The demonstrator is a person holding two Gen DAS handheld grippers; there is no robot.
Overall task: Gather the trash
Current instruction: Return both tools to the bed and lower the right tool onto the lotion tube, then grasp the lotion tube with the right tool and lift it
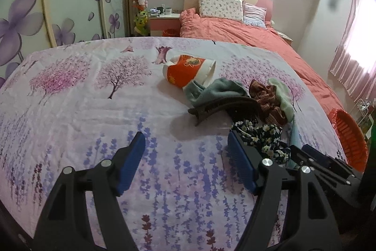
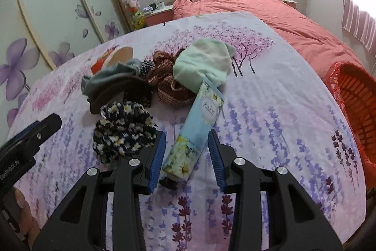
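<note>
Here, a flat surface under a floral sheet (image 2: pixel 270 109) printed with pink trees and purple lavender fills both views, with a coral-covered bed (image 2: pixel 293 22) behind it at twelve o'clock. An orange basket (image 2: pixel 357 105) lined with a red bag sits off the sheet's edge at three o'clock in the right wrist view. Near the middle lies a heap: a mint green cloth (image 2: pixel 204 60), a grey-green cloth (image 1: pixel 218 88), a brown striped scrunchie (image 2: pixel 169 84), a dark daisy-print scrunchie (image 2: pixel 122 131) and a brown hair claw (image 1: pixel 223 105). A red and white paper cup (image 1: pixel 188 72) lies on its side at eleven o'clock of the heap. The right gripper (image 2: pixel 186 154) has its fingers moderately wide, straddling the lower end of a pale blue flowered tube (image 2: pixel 197 131) without squeezing it. The left gripper (image 1: pixel 185 164) hovers with fingers spread wide, holding nothing
</note>
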